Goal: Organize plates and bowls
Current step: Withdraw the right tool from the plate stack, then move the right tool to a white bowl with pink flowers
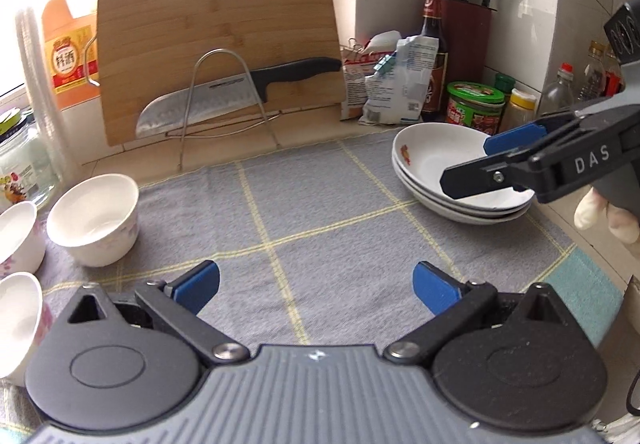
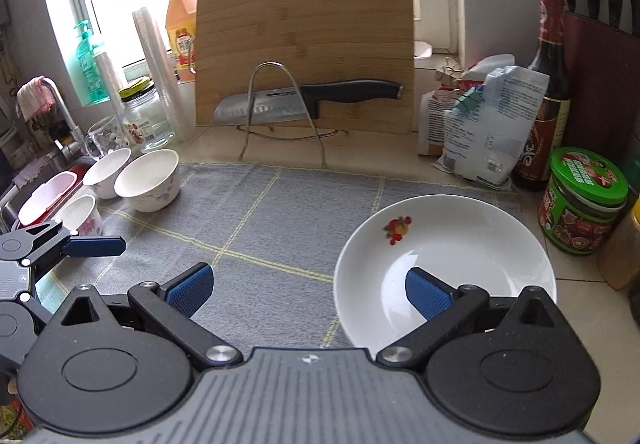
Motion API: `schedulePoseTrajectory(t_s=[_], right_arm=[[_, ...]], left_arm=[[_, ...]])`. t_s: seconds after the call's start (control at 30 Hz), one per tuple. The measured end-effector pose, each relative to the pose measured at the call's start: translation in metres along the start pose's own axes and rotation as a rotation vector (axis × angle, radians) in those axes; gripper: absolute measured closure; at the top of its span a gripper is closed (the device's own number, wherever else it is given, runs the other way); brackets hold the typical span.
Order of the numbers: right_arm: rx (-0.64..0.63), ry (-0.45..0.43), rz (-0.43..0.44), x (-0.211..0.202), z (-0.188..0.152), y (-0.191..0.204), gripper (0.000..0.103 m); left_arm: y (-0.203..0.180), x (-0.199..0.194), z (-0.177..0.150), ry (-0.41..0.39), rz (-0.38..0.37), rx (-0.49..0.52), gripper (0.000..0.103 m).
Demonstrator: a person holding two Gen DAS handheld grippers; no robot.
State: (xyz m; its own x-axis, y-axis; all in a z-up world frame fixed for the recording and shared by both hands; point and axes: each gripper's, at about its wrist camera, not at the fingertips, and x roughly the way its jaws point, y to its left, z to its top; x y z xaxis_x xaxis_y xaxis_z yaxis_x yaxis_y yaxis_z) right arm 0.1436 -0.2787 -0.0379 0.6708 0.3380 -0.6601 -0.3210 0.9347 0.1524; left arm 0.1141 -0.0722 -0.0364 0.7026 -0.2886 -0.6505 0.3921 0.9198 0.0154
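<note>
Left hand-held gripper (image 1: 316,284) is hovering over the grey checked cloth (image 1: 320,212) on the counter (image 1: 304,132), its blue-padded fingers (image 1: 198,286) standing wide apart with nothing between them.

Right hand-held gripper (image 2: 308,292) is also standing open. Its right finger is hanging over the bowl of the top plate (image 2: 444,244); its left finger is over bare cloth, so the plate's near-left rim is lying between the two. Whether the pad is touching the plate cannot be told. In the left wrist view this gripper is reaching in from the right across the plate stack (image 1: 452,180), with a gloved hand (image 1: 604,212) visible behind it.

The plates are sitting as a stack of white shallow plates at the cloth's right side, near the green-lidded jar (image 2: 582,200); the top one is showing a small fruit print near its far-left rim.

Three white floral bowls (image 1: 94,220) are standing upright and unstacked at the cloth's left edge, close together, near a glass jar (image 2: 146,116) and the sink (image 2: 24,200).

Behind the cloth, a bamboo cutting board (image 1: 218,44) is leaning upright with a black-handled knife (image 1: 240,92) resting across a wire rack (image 1: 224,100). Bags (image 1: 392,80), a dark sauce bottle (image 1: 434,44) and a knife block (image 1: 466,24) are occupying the back right corner.
</note>
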Motion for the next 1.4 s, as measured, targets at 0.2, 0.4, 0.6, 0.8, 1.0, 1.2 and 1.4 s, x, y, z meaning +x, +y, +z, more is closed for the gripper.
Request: schedulePoseTrajectory(t_s=[0.2,0.4,0.6,0.8,1.0,1.2,1.4], right_arm=[[-0.025,0.041,-0.007,0.018,-0.003,0.055,0.0],[-0.059,0.047,0.01,0.038,0.005,0.117,0.0],[-0.128,0.054,0.052,0.059,0.013,0.166,0.0],[-0.183,0.064,0.121,0.085,0.024,0.206,0.0],[-0.241,0.078,0.189,0.112,0.033,0.24,0.0],[-0.29,0.091,0.249,0.141,0.044,0.272,0.0],[-0.313,0.127,0.309,0.166,0.052,0.29,0.0]], left_arm=[[0.047,-0.026,-0.029,0.025,0.037,0.029,0.001],[0.095,-0.046,-0.053,0.054,0.061,0.011,0.001],[0.134,-0.059,-0.074,0.07,0.1,-0.031,0.001],[0.17,-0.062,-0.087,0.071,0.169,-0.085,0.001],[0.2,-0.059,-0.09,0.036,0.223,-0.096,0.001],[0.212,-0.052,-0.09,0.002,0.23,-0.078,0.001],[0.218,-0.046,-0.089,-0.017,0.2,-0.091,0.003]])
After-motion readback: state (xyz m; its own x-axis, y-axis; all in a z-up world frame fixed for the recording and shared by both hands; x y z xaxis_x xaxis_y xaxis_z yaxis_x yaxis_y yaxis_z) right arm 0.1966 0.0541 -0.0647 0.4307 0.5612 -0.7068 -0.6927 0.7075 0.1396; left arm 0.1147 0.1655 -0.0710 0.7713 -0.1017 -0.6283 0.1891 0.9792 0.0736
